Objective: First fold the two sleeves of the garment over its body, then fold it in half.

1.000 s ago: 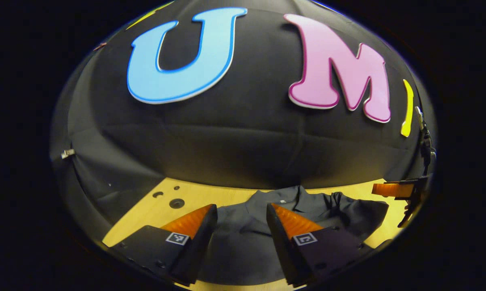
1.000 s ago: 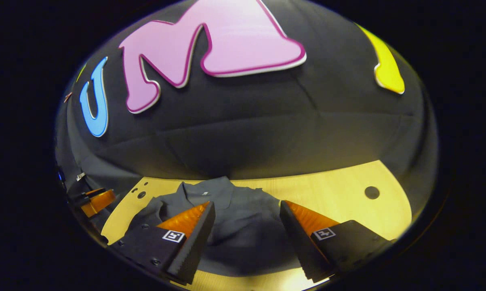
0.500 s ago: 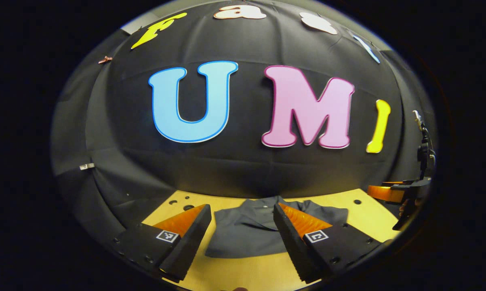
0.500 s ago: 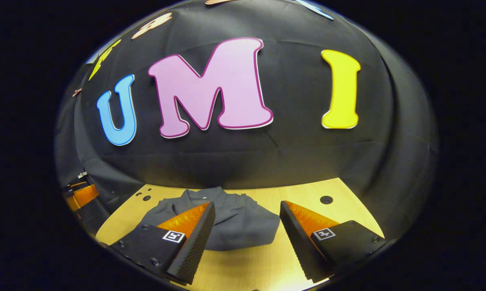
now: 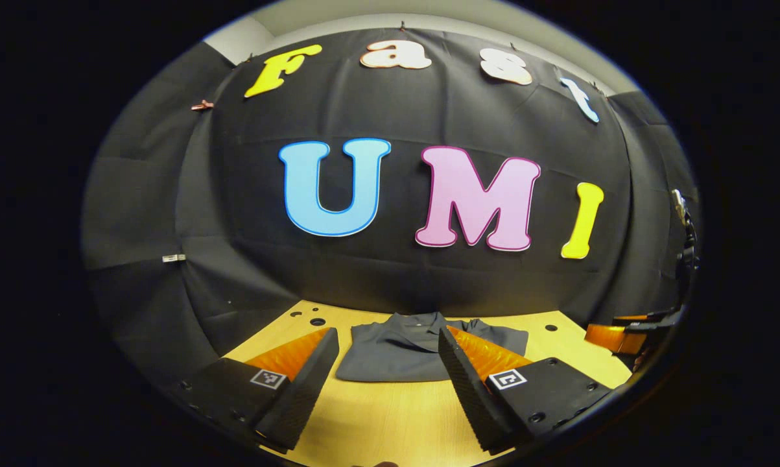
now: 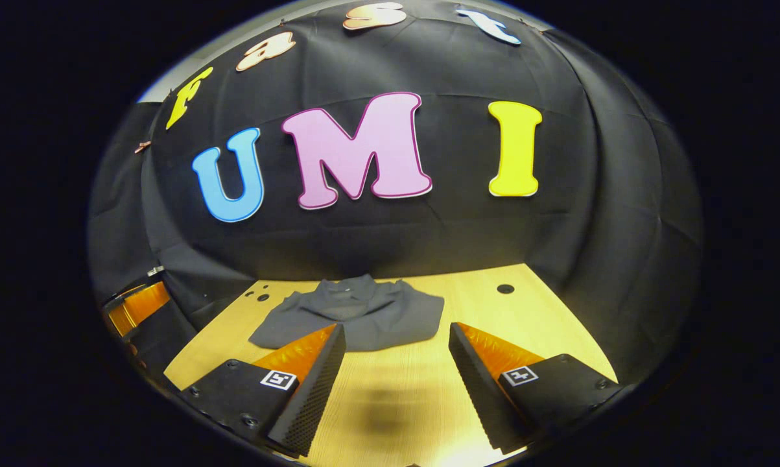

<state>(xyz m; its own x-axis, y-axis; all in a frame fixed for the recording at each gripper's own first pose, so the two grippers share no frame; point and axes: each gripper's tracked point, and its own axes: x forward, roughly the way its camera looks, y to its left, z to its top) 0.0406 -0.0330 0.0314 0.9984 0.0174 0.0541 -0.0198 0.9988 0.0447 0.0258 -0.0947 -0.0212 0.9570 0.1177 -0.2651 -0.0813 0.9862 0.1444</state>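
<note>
Pale wood-grain worktop (image 5: 390,415) with round holes carries the garment (image 5: 396,353) at its far side, now folded into a compact, soft dark-grey bundle, collar toward the wall. Since a second ago both tools have drawn back and lifted; the cloth now sits farther off. Left tool (image 5: 388,379) spread wide, holding nothing. Right tool (image 6: 396,383) likewise spread, ridged wedge-shaped pads (image 6: 312,389) bare.
</note>
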